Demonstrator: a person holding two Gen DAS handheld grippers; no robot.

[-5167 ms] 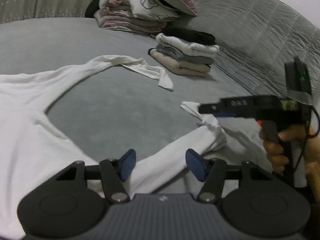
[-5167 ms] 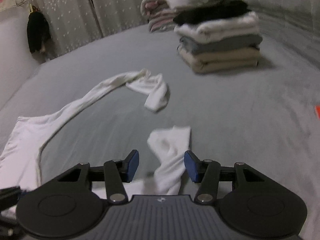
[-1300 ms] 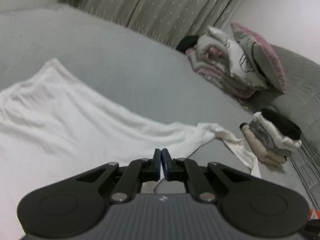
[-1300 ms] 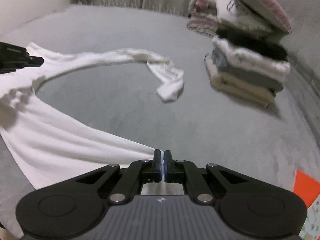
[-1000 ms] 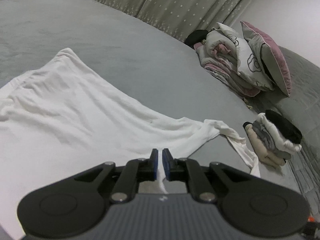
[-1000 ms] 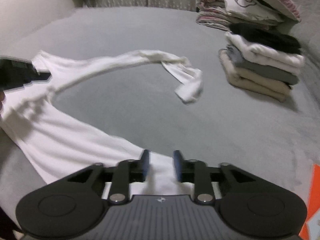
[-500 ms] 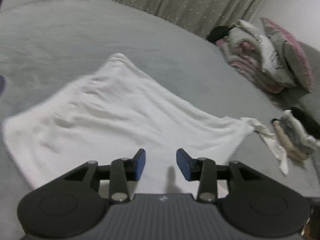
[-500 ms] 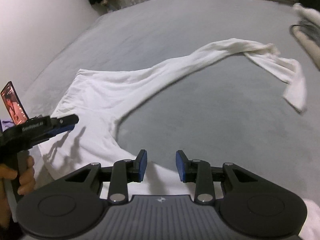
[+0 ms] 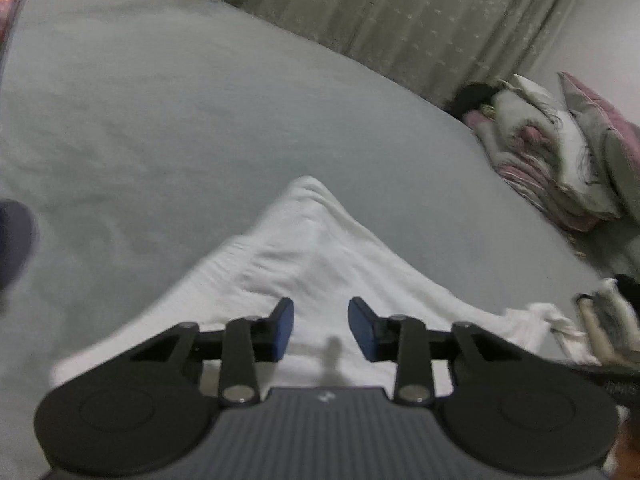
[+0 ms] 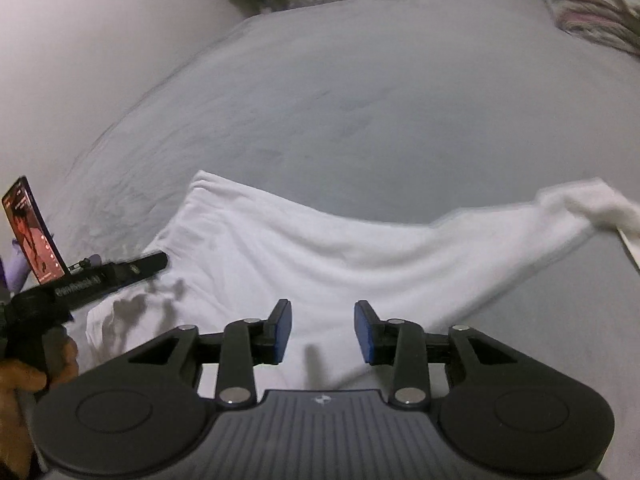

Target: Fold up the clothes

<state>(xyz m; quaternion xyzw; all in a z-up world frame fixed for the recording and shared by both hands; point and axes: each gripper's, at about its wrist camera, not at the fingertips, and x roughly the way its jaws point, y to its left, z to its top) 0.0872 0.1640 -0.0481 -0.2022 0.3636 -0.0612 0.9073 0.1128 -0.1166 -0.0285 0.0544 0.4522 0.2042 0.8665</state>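
Left tongs [image 9: 320, 330] and right tongs [image 10: 322, 332]: jaws wide, holding nothing, above the white long-sleeved shirt [image 10: 280, 248], which lies spread flat on the grey bed [image 10: 400, 92].

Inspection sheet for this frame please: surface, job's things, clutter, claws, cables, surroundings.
Surface: grey bed cover, lightly rumpled.
Job's things: white long-sleeved top spread flat, one sleeve trailing off to the right; not yet folded.
Clutter: small stack of folded clothes at the right edge, blurred; heap of bedding and pink pillows behind it.
Claws: left claw open, above the top; right claw open, above the top; neither holds cloth.
Cables: nothing seen.
Surroundings: dotted curtain behind the bed; phone mounted on the left unit; pale wall.
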